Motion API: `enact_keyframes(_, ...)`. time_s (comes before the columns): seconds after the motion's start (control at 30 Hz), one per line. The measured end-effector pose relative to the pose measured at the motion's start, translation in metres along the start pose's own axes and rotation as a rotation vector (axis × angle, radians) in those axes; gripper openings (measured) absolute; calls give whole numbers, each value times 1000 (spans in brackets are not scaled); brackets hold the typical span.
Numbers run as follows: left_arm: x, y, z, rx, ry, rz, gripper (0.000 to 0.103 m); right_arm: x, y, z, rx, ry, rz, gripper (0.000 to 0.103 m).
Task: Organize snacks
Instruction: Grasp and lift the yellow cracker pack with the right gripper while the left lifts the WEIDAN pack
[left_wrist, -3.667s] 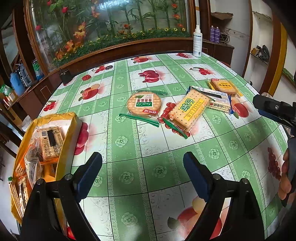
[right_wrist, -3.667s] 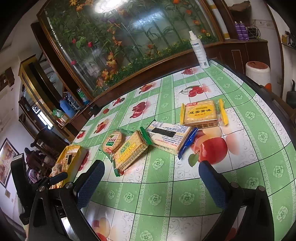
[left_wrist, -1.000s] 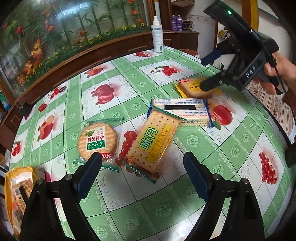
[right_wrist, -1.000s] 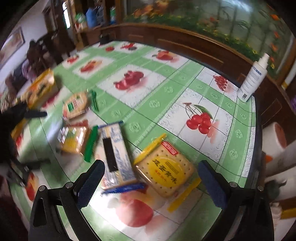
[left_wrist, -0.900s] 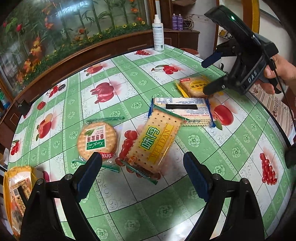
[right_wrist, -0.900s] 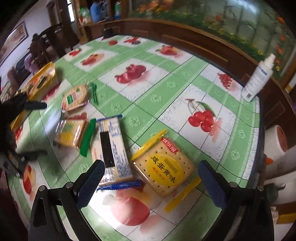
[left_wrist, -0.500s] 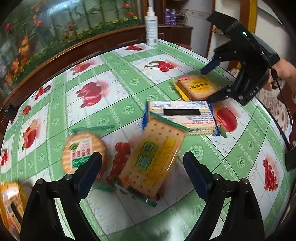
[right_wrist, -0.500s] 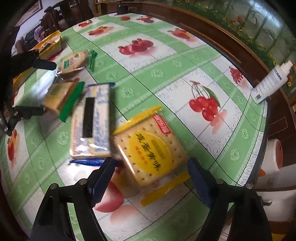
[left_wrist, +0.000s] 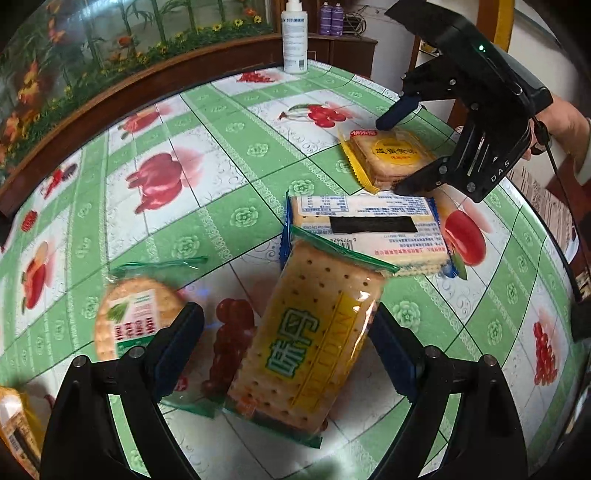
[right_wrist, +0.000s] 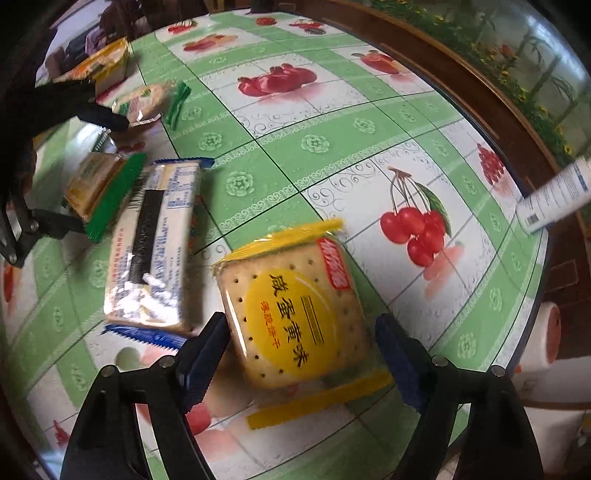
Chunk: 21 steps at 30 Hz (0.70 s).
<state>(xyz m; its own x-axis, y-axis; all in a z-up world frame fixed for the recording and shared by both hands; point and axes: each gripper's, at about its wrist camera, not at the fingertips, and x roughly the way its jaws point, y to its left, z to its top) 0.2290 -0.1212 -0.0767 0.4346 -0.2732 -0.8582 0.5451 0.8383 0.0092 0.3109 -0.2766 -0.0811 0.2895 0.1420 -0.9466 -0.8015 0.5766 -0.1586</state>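
Note:
A long green-edged cracker pack (left_wrist: 310, 343) lies on the table between the fingers of my open left gripper (left_wrist: 286, 343), its far end resting on a white and blue cracker pack (left_wrist: 369, 225). A round cracker pack (left_wrist: 135, 321) lies left of it. My open right gripper (right_wrist: 303, 354) straddles a square yellow cracker pack (right_wrist: 295, 317) without pressing it; this shows in the left wrist view too (left_wrist: 391, 155). The white and blue pack (right_wrist: 153, 247) lies left of the yellow one.
A yellow box (right_wrist: 98, 68) with snack packs stands at the table's far side, and shows at the left wrist view's bottom left corner (left_wrist: 16, 424). A white spray bottle (left_wrist: 294, 35) stands near the table edge. A wooden ledge borders the round table.
Both grippers have moved in and down over the packs. The left one now brackets the long green-edged pack and the right one brackets the yellow pack, its fingers slightly narrower.

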Motion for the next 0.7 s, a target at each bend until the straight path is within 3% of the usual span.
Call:
enact_keyframes(0.1, 10, -3, 2, 6, 25, 11, 90, 4, -2, 7, 3, -5, 21, 82)
enact_keyframes(0.2, 11, -7, 2, 25, 11, 0, 90, 10, -11, 8, 86, 13, 128, 82)
enact_keyframes(0.27, 11, -9, 2, 26, 5, -1, 90, 8, -12, 6, 126, 11, 117, 73)
enact_keyframes(0.33, 9, -11, 1, 21, 3, 4, 88, 4, -14, 2, 182, 17, 131, 72)
enact_keyframes(0.43, 2, -12, -2, 10, -11, 9, 59, -2, -6, -7, 217, 17, 121, 72)
enact_keyframes(0.53, -3, -10, -8, -17, -6, 9, 51, -13, 2, -19, 266, 2, 131, 72)
enact_keyframes(0.7, -16, -11, -27, -45, -17, -3, 51, -33, 17, -34, 331, -22, 130, 72)
